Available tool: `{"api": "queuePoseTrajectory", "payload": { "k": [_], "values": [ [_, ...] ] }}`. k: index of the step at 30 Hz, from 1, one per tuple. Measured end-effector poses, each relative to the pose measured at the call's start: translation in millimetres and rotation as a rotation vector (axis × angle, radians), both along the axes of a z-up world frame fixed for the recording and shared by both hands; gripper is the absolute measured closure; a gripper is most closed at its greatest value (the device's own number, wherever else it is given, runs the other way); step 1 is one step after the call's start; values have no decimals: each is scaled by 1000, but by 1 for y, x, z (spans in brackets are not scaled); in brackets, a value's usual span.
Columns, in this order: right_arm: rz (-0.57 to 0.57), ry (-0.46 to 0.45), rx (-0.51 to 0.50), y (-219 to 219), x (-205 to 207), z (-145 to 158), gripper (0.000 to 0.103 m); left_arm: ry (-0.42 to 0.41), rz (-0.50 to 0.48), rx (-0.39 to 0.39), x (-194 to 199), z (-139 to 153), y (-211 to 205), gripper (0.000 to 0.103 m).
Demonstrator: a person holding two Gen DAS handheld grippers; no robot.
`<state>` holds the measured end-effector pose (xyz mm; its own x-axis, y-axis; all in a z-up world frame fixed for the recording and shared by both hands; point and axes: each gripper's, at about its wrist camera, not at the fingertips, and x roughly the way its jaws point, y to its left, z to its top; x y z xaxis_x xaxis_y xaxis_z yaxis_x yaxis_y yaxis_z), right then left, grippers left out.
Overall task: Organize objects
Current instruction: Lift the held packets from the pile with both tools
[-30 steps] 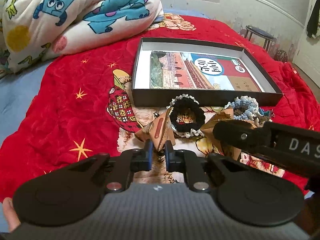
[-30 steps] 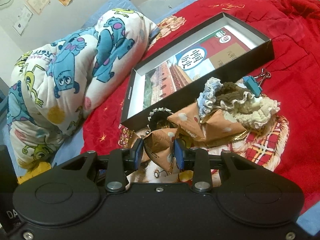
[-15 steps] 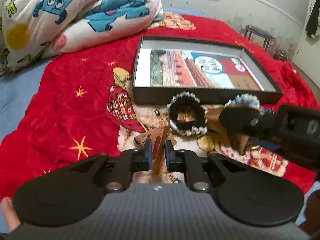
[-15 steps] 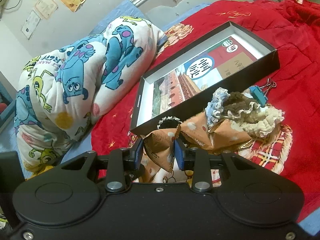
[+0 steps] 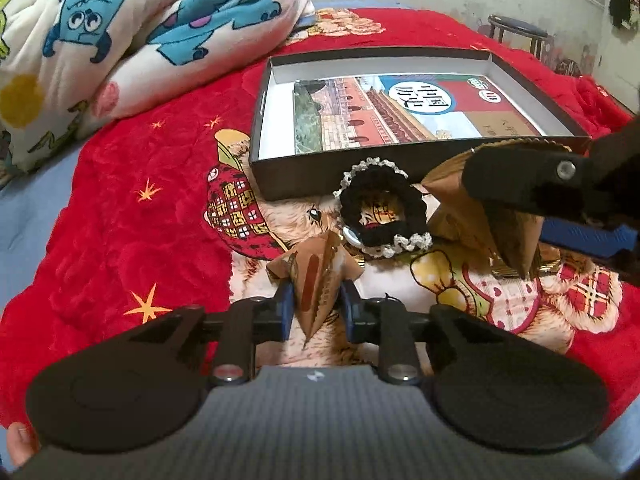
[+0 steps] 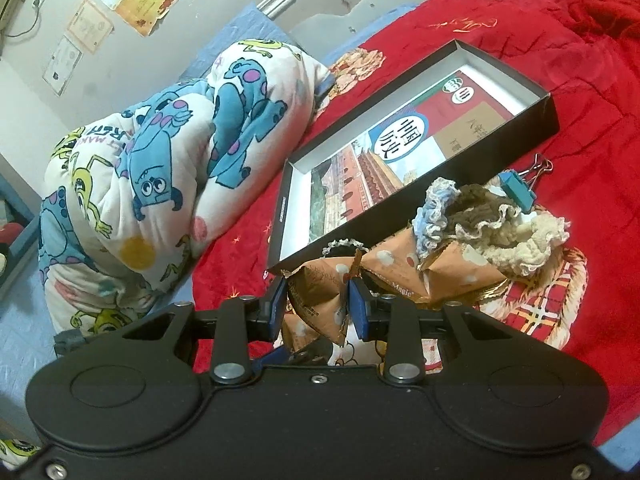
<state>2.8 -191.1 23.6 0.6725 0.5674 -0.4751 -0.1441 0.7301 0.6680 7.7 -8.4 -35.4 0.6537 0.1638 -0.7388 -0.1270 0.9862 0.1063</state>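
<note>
Gripping a brown packet [image 5: 316, 280] between narrow jaws, the left tool [image 5: 316, 312] sat short of the black box [image 5: 272, 120]. Ahead of the right tool [image 6: 318, 308], which pinched another brown packet [image 6: 320, 296], the box lay open; lift both clear before carrying.

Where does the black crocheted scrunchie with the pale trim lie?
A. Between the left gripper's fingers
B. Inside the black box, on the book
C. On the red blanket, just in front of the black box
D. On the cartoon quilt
C: the black scrunchie rests on the red blanket beside the near wall of the black box, outside it.
</note>
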Motion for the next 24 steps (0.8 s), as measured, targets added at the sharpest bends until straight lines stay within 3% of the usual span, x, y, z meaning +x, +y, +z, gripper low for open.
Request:
{"api": "queuePoseTrajectory", "payload": {
  "k": [6,14,18,24],
  "values": [
    [-2,-4,14,-2,0,2,71,-46,22,-18,-5,10,3,79],
    [-24,-50,-5,-2,-3,14,71,-182,77,-69,-15,44,20,79],
    [-52,-119,-37,-3,-2,35,71,-256,73,-108,-13,71,32,79],
    [-75,-216,-50,-12,1,73,71,-392,33,-98,-5,105,35,79]
  ]
}}
